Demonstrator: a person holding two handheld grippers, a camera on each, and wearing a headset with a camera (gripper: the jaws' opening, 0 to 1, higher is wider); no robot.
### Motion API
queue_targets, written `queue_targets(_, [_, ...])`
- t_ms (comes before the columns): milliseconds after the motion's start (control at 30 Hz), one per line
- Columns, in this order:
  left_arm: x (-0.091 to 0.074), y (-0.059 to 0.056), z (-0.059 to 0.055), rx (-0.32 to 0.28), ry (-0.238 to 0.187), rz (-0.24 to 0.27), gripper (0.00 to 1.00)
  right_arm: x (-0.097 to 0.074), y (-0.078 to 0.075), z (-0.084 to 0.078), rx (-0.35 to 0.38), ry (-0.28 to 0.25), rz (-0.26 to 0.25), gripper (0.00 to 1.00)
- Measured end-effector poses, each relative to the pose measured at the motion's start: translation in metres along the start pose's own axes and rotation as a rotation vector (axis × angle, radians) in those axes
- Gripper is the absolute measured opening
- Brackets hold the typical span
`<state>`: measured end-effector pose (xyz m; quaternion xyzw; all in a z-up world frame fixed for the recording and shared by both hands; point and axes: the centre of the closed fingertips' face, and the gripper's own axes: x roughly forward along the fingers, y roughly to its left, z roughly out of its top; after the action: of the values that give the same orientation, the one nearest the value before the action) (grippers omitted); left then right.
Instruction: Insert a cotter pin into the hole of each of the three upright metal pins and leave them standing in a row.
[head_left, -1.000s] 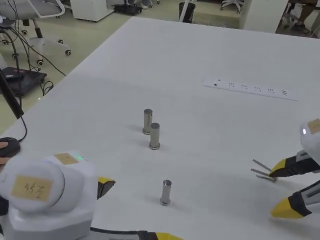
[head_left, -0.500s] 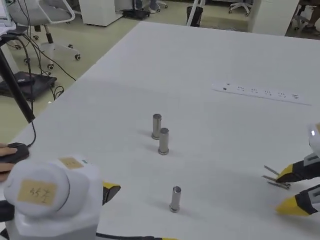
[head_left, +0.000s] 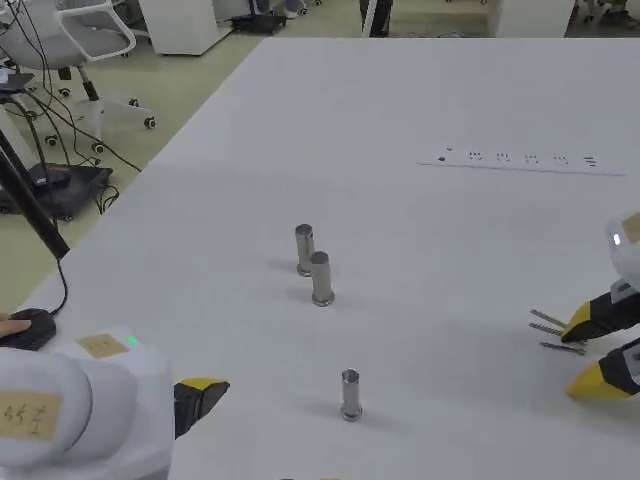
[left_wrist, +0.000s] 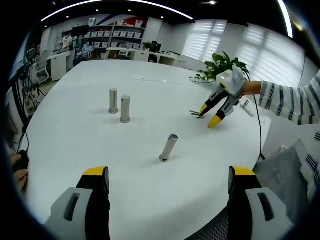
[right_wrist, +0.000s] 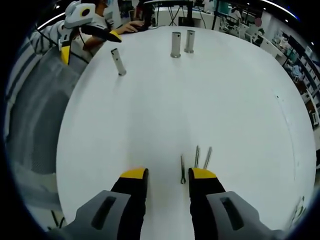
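Observation:
Three upright metal pins stand on the white table: two close together (head_left: 305, 249) (head_left: 321, 278) and one apart, nearer to me (head_left: 350, 394). Three cotter pins (head_left: 553, 328) lie loose at the right. My right gripper (head_left: 583, 353) is open beside them. In the right gripper view one cotter pin (right_wrist: 182, 169) lies between the jaws of the right gripper (right_wrist: 168, 175), close to the right finger, and two more (right_wrist: 202, 156) lie just ahead. My left gripper (left_wrist: 169, 172) is open wide, with the near metal pin (left_wrist: 168, 147) ahead of it.
A white power strip (head_left: 520, 160) lies at the table's far right. A hand rests on a mouse (head_left: 25, 325) beyond the left edge. Office chairs and cables stand on the floor to the left. Bare tabletop (head_left: 440, 260) lies between the metal pins and the cotter pins.
The head camera has shifted. The left gripper has sunk lower in the head view. The right gripper stays by the cotter pins, its jaws slightly closer together.

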<state>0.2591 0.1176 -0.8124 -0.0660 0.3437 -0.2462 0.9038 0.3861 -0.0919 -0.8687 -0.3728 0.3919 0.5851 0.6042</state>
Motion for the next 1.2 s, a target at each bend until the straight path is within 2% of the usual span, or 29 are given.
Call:
queue_targets(167, [0.0,0.0,0.0,-0.002,-0.003,0.018,0.97,0.0,-0.003,0.0,-0.016,0.023,0.002,0.31])
queue_targets(333, [0.0,-0.003,-0.001,-0.022,-0.002,0.012,0.97,0.001,-0.002,-0.001,-0.02,0.065,-0.002,0.3])
queue_targets(533, [-0.003,-0.004,0.003,-0.018,-0.024,0.02,0.97,0.001,0.007,-0.001,-0.066,0.103,0.007,0.2])
queue_targets(733, [-0.006,-0.002,0.004,-0.011,-0.04,0.017,0.95,0.001,0.007,-0.002,-0.046,0.12,0.002,0.17])
queue_targets(933, [-0.008,0.0,0.005,0.011,-0.047,0.02,0.85,0.002,0.006,-0.002,-0.012,0.152,-0.016,0.13])
queue_targets(1033, [-0.009,-0.002,0.004,0.024,-0.053,0.006,0.8,0.002,0.006,-0.001,-0.016,0.169,-0.025,0.12])
queue_targets(1200, [-0.01,-0.004,0.006,0.024,-0.072,-0.005,0.8,0.002,0.007,-0.001,-0.02,0.191,-0.036,0.1])
